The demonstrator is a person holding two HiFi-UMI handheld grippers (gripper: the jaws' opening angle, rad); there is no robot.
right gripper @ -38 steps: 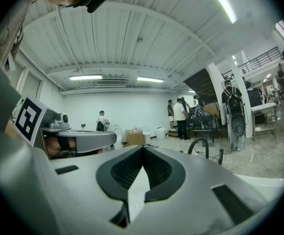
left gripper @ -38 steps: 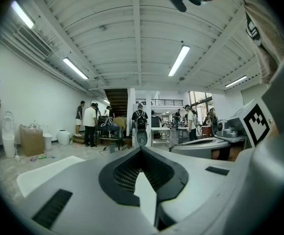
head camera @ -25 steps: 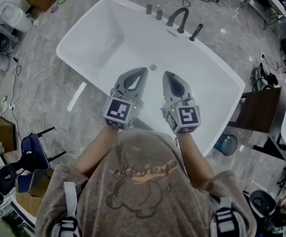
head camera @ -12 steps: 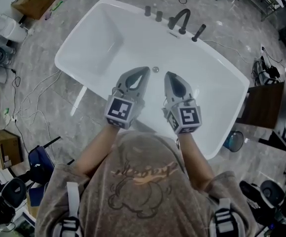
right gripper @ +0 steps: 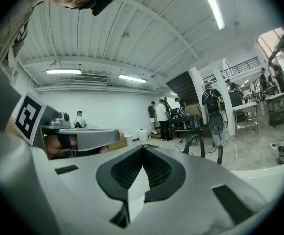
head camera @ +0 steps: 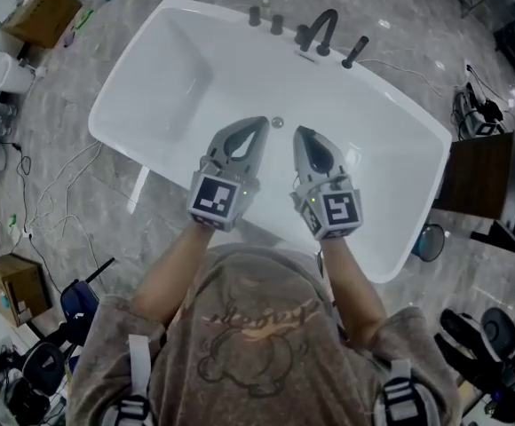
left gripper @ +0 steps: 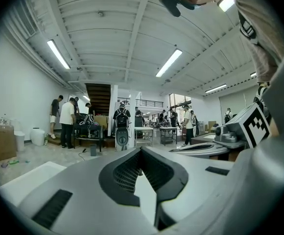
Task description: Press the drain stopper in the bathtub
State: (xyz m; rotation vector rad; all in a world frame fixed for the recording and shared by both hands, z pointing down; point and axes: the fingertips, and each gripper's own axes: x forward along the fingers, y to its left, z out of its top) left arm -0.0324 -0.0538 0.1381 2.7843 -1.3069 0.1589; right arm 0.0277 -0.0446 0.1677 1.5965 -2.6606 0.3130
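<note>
Over the tub, head view: white tub fills the middle of the frame on a grey floor. Stopper sits on the tub floor, a small round metal disc near centre. Left gripper and right gripper are held side by side, pointing to 12 o'clock. The stopper lies just beyond and between their tips, at 1 o'clock of the left tip and 11 o'clock of the right. Contact cannot be told. Dark faucet stands on the far rim at 12 o'clock.

Left gripper view: left gripper has its jaws together at the tips, nothing between them. The right gripper shows at 3 o'clock. The stopper is out of view.

Right gripper view: right gripper likewise has its jaws closed tip to tip and empty. The left gripper shows at 9 o'clock, the faucet at 2 o'clock. No stopper is visible.
</note>
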